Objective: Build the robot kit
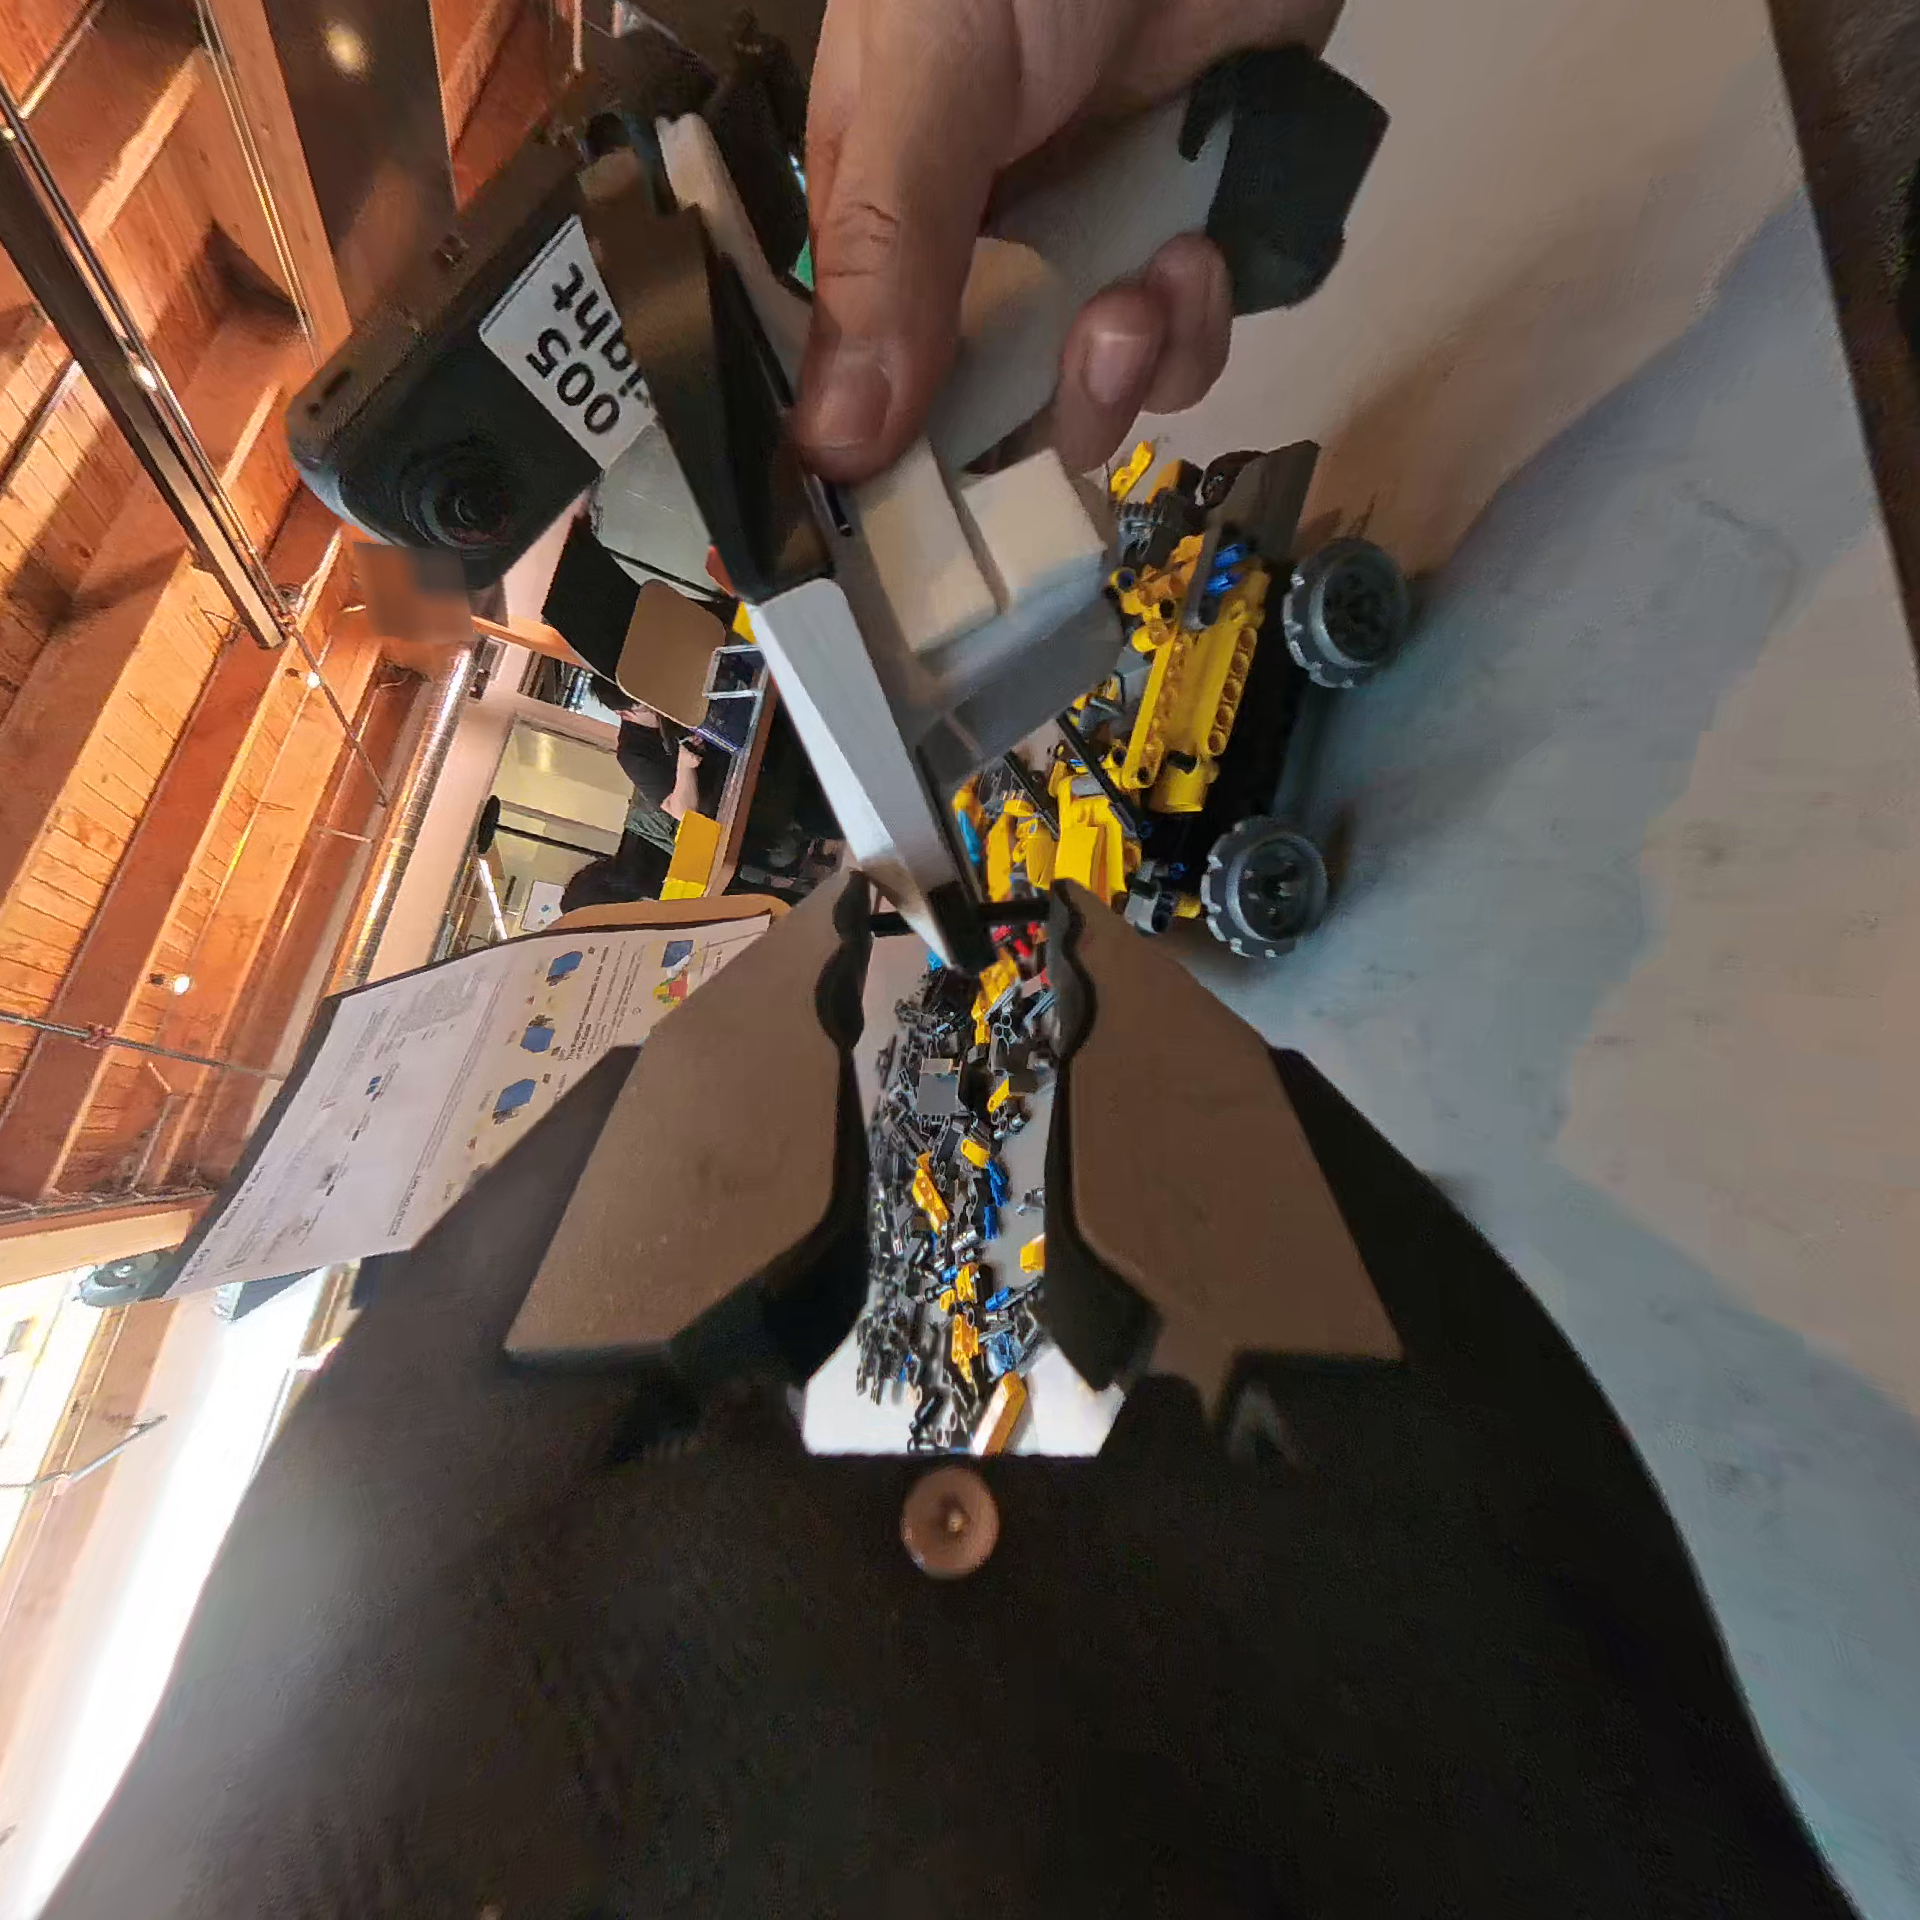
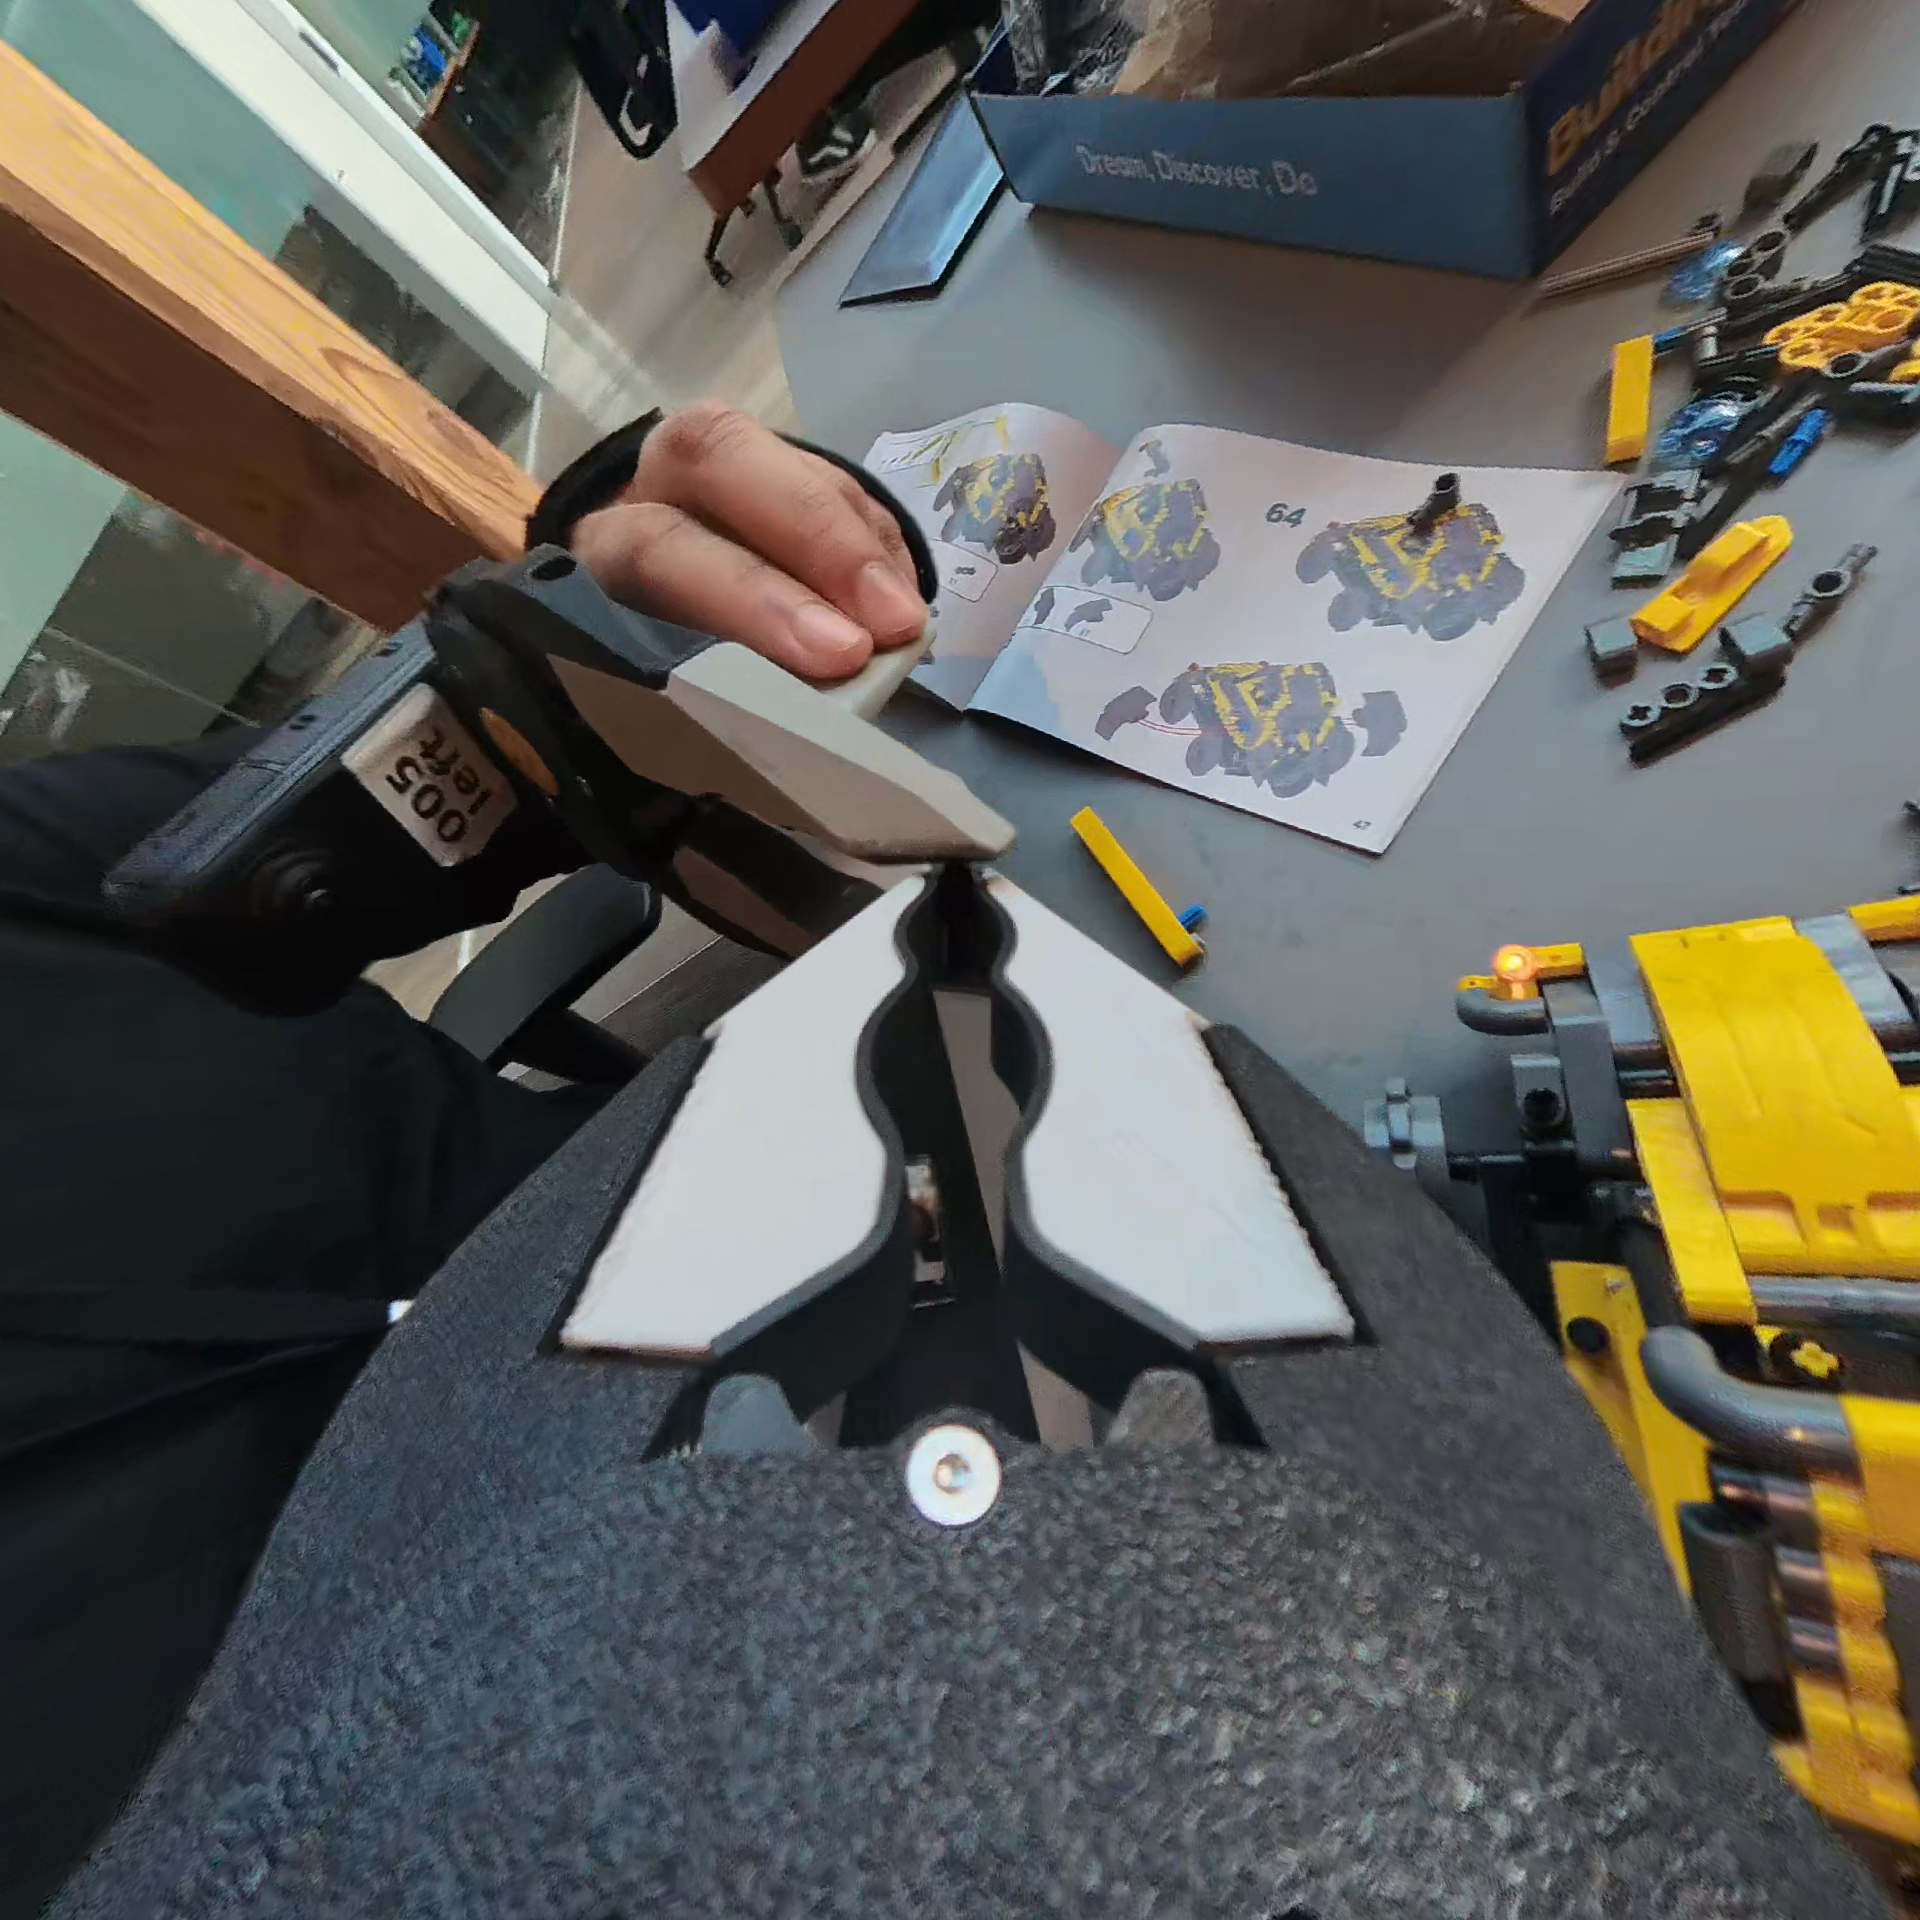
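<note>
- The rod (image 1: 997,907), thin and black, lies across the gap between the fingertips of the left gripper (image 1: 956,940). Only the left wrist view shows it clearly.
- The left gripper's fingers (image 1: 727,1143) stand wide apart. The rod ends seem to reach both tips, but I cannot tell if they press it.
- The right gripper (image 2: 951,883) comes from above and its tips are together, pinching the rod near its middle. In its own view only a dark sliver shows between the tips.
- The right wrist view shows one left finger (image 2: 831,769) lying just over the right tips, with a hand (image 2: 748,530) on the handle.
- Behind the rod, a pile of loose parts (image 1: 956,1174) lies on the table (image 2: 1039,343).
- A yellow model (image 2: 1766,1195) with grey wheels stands just beside the grippers.
- An open booklet (image 2: 1247,623) lies farther off.
- At the far edge is a blue box (image 2: 1299,177), open; its contents are hidden.
</note>
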The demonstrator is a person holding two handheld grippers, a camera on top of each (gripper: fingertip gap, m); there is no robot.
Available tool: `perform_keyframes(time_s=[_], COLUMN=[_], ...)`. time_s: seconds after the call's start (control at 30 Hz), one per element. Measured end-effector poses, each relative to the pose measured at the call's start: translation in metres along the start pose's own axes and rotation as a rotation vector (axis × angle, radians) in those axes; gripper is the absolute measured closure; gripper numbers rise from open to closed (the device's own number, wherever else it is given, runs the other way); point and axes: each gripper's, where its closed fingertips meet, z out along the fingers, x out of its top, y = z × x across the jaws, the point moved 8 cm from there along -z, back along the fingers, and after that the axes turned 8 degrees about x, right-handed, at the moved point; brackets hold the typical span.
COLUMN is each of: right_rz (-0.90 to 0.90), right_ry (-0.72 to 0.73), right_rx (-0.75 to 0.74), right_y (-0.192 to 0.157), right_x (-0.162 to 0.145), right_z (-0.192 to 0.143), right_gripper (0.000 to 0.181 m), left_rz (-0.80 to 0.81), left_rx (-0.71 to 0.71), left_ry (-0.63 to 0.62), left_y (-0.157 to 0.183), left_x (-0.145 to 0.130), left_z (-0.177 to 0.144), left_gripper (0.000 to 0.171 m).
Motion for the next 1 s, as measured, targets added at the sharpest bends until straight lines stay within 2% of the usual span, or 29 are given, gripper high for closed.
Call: perform_keyframes(time_s=[0.07, 0.1, 0.17, 0.2, 0.3, 0.37, 0.43, 0.6, 0.67, 0.73, 0.93, 1.0], right_rz=[-0.028, -0.041, -0.059, -0.06, -0.068, -0.079, -0.094, -0.181, -0.199, -0.208, -0.241, -0.231], right_ry=[0.065, 0.115, 0.24, 0.284, 0.413, 0.466, 0.481, 0.501, 0.49, 0.477, 0.417, 0.406], right_rx=[-0.094, -0.101, -0.074, -0.048, 0.035, 0.08, 0.087, 0.024, 0.008, 0.006, 0.002, 0.016], right_y=[-0.002, -0.006, -0.013, -0.015, -0.021, -0.025, -0.029, -0.035, -0.037, -0.039, -0.048, -0.049], right_x=[-0.01, -0.016, -0.026, -0.031, -0.041, -0.046, -0.051, -0.058, -0.061, -0.065, -0.097, -0.109], right_z=[-0.001, -0.001, -0.003, -0.003, -0.003, -0.002, 0.002, 0.003, 0.003, 0.005, 0.025, 0.032], right_gripper=[0.177, 0.177, 0.177, 0.177, 0.177, 0.177, 0.177, 0.177, 0.177, 0.177, 0.177, 0.177], left_rz=[-0.037, -0.087, -0.27, -0.41, -0.782, -0.899, -0.985, -1.161, -1.213, -1.246, -1.306, -1.301], left_rx=[-0.012, -0.016, -0.029, -0.063, -0.216, -0.241, -0.26, -0.282, -0.27, -0.262, -0.318, -0.333], left_ry=[-0.034, -0.106, -0.256, -0.285, -0.207, -0.215, -0.221, -0.143, -0.116, -0.095, -0.122, -0.131], left_y=[0.005, 0.006, 0.008, 0.012, 0.028, 0.033, 0.033, 0.026, 0.024, 0.023, 0.042, 0.055], left_x=[0.0, -0.003, -0.01, -0.01, 0.008, 0.014, 0.017, 0.028, 0.028, 0.027, 0.031, 0.033], left_z=[-0.003, -0.005, -0.01, -0.014, -0.025, -0.026, -0.025, -0.025, -0.028, -0.032, -0.05, -0.06], left_gripper=[0.143, 0.143, 0.131, 0.133, 0.142, 0.143, 0.144, 0.149, 0.161, 0.171, 0.164, 0.17])
